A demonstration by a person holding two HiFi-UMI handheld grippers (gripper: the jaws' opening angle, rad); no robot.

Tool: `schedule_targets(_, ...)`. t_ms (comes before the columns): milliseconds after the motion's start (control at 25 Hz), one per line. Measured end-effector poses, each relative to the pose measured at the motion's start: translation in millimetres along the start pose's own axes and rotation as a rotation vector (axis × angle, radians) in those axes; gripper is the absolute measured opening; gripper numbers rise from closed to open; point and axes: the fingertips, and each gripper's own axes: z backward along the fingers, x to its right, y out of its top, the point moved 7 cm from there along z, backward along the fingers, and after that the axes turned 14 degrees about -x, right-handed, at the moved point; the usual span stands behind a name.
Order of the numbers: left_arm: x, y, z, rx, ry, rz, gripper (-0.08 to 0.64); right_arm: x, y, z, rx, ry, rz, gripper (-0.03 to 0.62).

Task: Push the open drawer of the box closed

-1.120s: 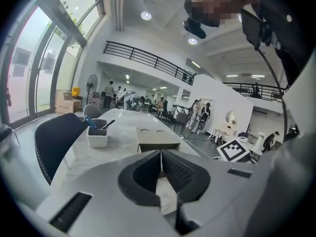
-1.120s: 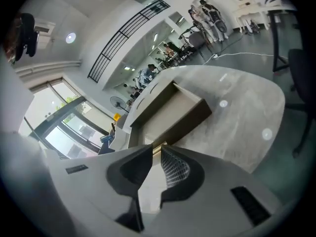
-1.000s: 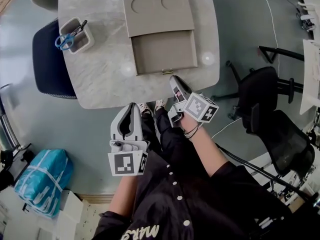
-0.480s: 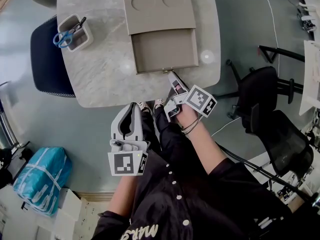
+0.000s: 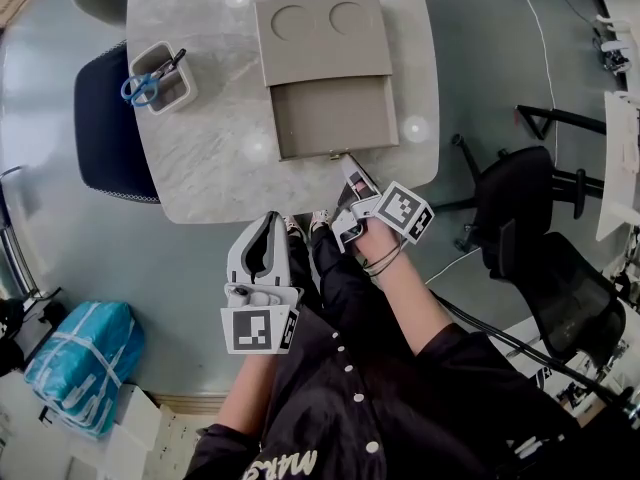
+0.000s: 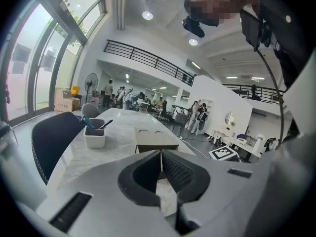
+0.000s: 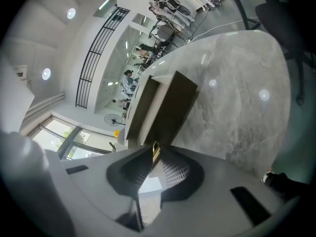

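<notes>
A taupe box (image 5: 322,36) with two round recesses lies on the marble table (image 5: 210,158). Its drawer (image 5: 336,116) stands pulled out toward me, with a small brass handle (image 5: 338,154) on the front. My right gripper (image 5: 349,162) is shut, and its tips are at that handle. In the right gripper view the handle (image 7: 156,152) shows right at the closed tips, with the drawer (image 7: 173,107) beyond. My left gripper (image 5: 268,223) is shut on nothing and hangs below the table's near edge. The left gripper view shows the box (image 6: 154,139) ahead.
A white holder (image 5: 165,76) with blue scissors (image 5: 140,88) stands on the table's left side. A dark blue chair (image 5: 105,128) is tucked in at the left, black office chairs (image 5: 530,198) stand to the right, and a blue bag (image 5: 85,363) lies on the floor.
My right gripper has edged forward to the drawer's front, its tips now at the handle. The drawer looks equally far out. The left gripper has hardly moved.
</notes>
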Motion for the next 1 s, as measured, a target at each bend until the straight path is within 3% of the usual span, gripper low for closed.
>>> schedule_targets(1000, -15.7, 29.3, -23.0, -0.001, 0.023, 0.016, 0.018, -25.3, 53.4, -44.6, -0.012, -0.019, 0.035, 0.048)
